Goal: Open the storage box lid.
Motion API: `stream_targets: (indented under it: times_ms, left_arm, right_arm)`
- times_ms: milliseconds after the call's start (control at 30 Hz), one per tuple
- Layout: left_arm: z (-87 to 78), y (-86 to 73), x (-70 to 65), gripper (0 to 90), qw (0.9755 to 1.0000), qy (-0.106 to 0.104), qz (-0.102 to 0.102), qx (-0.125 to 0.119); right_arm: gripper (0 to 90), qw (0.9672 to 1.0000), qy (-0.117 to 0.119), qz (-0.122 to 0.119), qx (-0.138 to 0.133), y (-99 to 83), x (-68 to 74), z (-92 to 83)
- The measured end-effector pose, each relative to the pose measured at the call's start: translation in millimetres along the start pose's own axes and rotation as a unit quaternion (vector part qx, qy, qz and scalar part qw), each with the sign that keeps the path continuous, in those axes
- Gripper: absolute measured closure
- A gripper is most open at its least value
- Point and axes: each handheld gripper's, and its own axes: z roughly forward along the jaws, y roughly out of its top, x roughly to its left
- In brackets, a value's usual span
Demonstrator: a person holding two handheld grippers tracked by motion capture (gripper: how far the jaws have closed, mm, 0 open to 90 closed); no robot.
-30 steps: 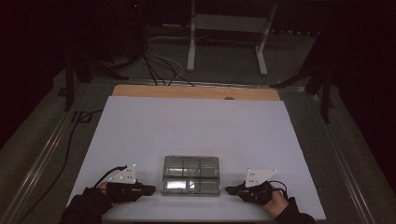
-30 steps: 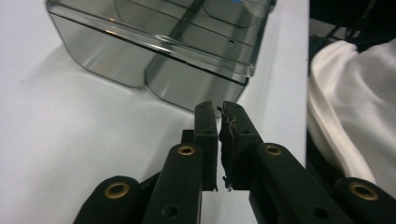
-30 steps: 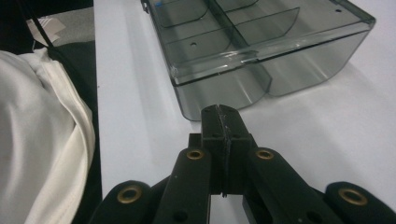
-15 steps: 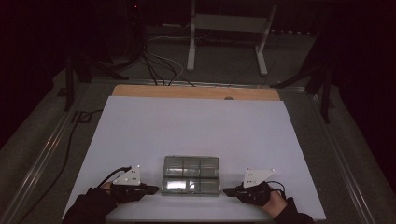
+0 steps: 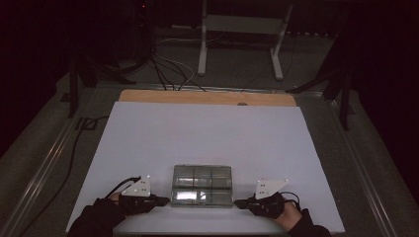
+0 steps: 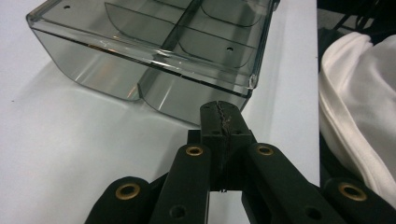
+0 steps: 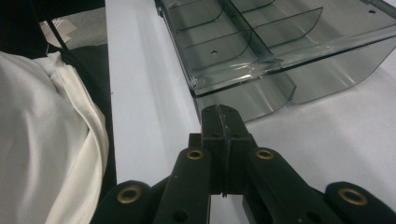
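Observation:
A clear smoky plastic organiser box point(image 5: 202, 185) with several empty compartments sits near the front edge of the white tabletop. My left gripper point(image 5: 165, 200) lies low on the table just left of the box, pointing at its side wall, jaws shut with nothing between them. In the left gripper view the shut tips point(image 6: 221, 108) stand right before the box point(image 6: 154, 51) wall, close to its near corner. My right gripper point(image 5: 238, 202) mirrors this on the box's right side, also shut and empty. Its tips point(image 7: 221, 112) sit just short of the box point(image 7: 271, 51) corner.
The white table surface point(image 5: 207, 133) stretches far behind the box, with a wooden strip point(image 5: 207, 97) at its back edge. White cloth point(image 6: 359, 107) hangs past the table's front edge. Cables and a metal stand point(image 5: 242, 39) lie on the dark floor beyond.
The left hand has shifted slightly toward the box. The right hand has stayed put.

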Motion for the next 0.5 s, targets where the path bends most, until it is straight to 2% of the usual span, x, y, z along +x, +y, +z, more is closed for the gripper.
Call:
stream_targets:
  times_ms: [500]
  left_arm:
    - [1.3,-0.2,0.9,90.0,1.0,0.002,-0.003,0.0]
  right_arm:
    - [90.0,1.0,0.003,0.004,-0.003,2.7,1.0,0.3]
